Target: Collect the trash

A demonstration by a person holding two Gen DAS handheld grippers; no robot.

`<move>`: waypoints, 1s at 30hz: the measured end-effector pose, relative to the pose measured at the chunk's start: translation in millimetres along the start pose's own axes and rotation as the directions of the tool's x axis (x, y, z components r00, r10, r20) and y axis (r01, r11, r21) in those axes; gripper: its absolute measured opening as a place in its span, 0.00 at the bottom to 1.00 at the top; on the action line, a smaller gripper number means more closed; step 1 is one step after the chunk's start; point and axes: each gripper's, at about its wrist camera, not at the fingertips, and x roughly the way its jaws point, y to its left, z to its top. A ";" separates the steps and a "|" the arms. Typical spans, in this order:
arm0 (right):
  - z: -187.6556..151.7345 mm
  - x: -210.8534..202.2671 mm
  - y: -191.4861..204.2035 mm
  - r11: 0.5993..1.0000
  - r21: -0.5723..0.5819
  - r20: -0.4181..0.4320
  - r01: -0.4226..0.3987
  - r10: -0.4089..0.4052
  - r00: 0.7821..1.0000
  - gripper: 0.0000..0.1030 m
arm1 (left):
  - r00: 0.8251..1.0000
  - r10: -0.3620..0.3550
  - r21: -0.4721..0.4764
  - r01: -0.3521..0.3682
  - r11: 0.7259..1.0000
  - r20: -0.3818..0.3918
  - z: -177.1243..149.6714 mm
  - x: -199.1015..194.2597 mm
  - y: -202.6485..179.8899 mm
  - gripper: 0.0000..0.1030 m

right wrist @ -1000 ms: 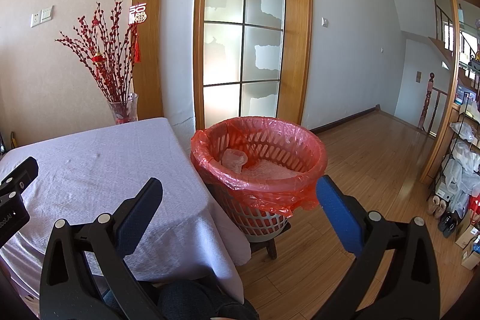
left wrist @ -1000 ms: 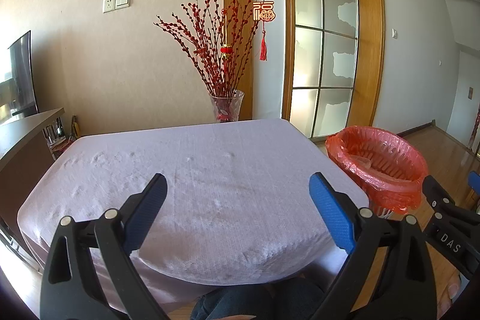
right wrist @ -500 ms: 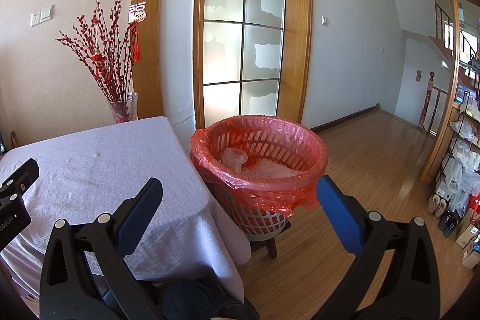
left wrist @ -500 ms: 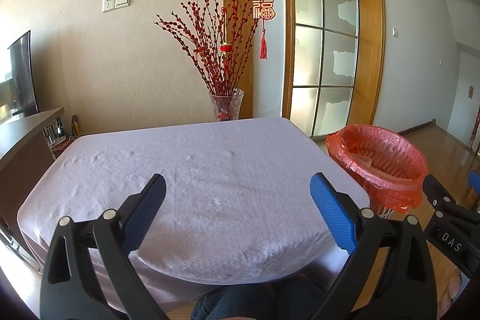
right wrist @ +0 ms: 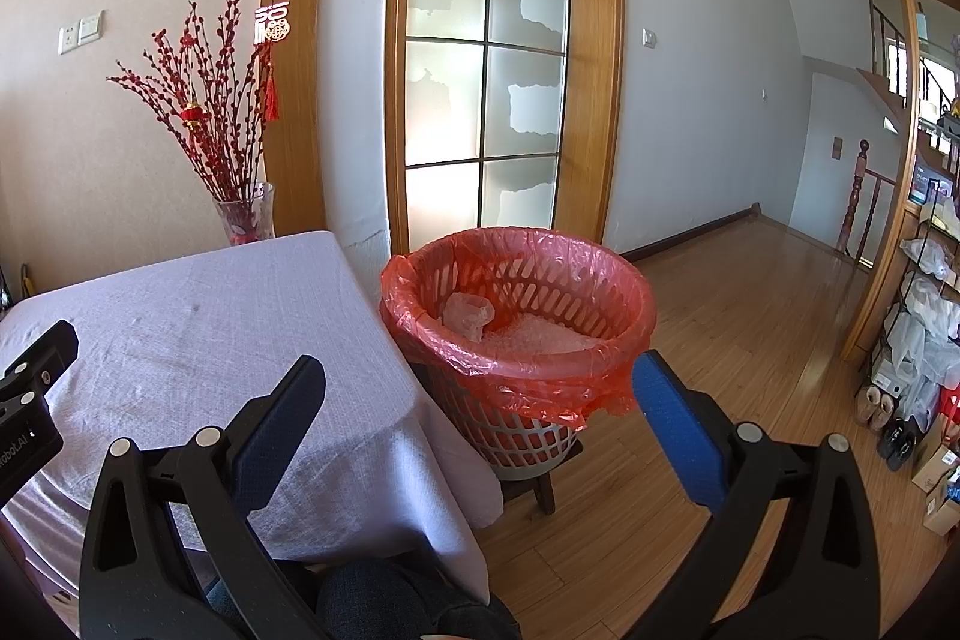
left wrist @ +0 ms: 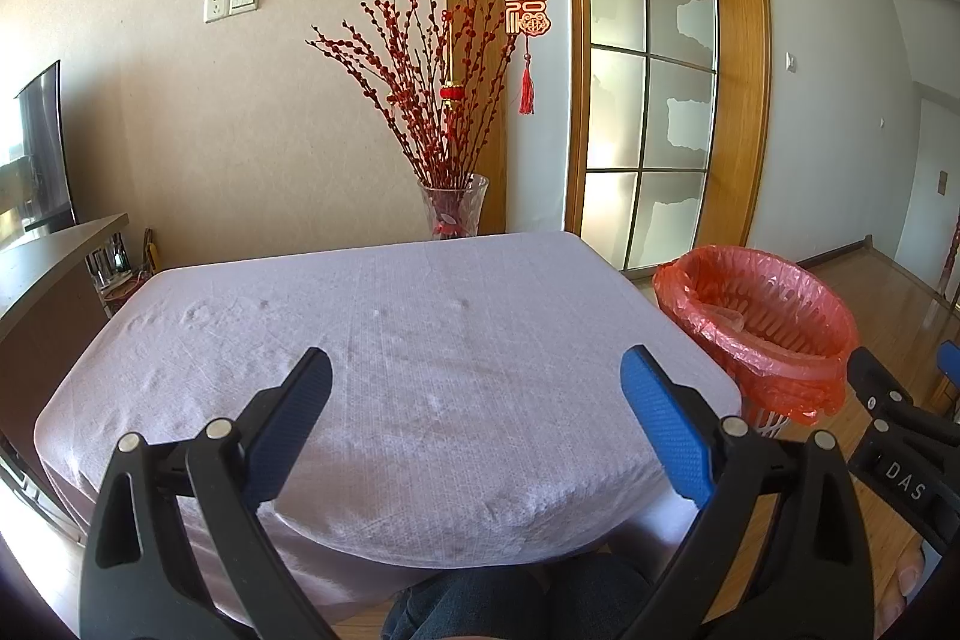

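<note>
Table (left wrist: pixel 420 340) with a pale lavender cloth fills most of the left wrist view, top bare, cloth lightly wrinkled. Just off its right edge, a white slatted laundry-style basket (right wrist: pixel 528 436) lined with a red plastic bag (right wrist: pixel 516 280), sitting on a low dark wooden stool (right wrist: pixel 543 484) on the wood floor. Trash is inside the bin: a crumpled clear plastic piece (right wrist: pixel 468 313) against the left inner wall, with bubbly clear plastic (right wrist: pixel 540 337) on the bottom beside it. Glass vase (left wrist: pixel 453 205) of red branches stands behind the table's far edge. Left gripper (left wrist: pixel 474 388) hangs over the near table edge, fingers spread wide, nothing between them. Right gripper (right wrist: pixel 480 394) points at the bin from the near side, fingers also spread, empty.
</note>
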 end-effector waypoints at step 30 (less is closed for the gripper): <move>2.7 0.7 -1.3 1.000 0.000 0.000 0.000 0.000 1.000 0.98 | 1.000 -0.006 0.001 0.006 1.000 -0.021 -3.5 7.2 2.8 0.92</move>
